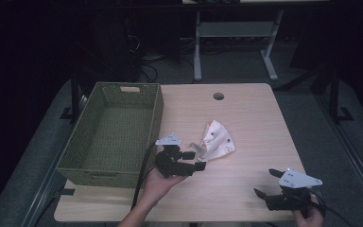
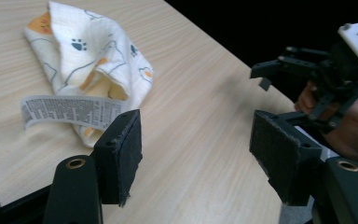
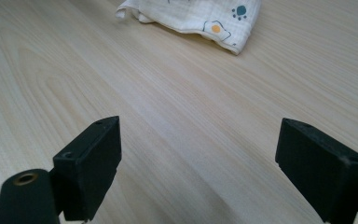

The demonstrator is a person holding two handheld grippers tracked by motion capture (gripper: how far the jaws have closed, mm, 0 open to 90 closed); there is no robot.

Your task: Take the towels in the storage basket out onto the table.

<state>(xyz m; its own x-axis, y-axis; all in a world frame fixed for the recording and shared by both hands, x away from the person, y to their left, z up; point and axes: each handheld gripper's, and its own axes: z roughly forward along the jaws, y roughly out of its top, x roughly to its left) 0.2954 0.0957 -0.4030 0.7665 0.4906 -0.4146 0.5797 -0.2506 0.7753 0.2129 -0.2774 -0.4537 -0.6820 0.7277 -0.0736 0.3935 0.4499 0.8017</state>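
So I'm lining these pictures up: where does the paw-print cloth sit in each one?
High view: paw-print cloth at table centre, right of the green basket.
Left gripper view: upper left, beyond the left tool.
Right gripper view: top edge.
Shared landmark: the light wood tabletop.

Two black two-jaw grippers are seen, the left gripper [image 1: 194, 160] and the right gripper [image 1: 267, 182], each topped by a grey three-cornered plate studded with small screws. Dark fuzzy pads [image 2: 124, 156] line the jaws; brass-ringed holes mark the arms, and black cables trail behind.
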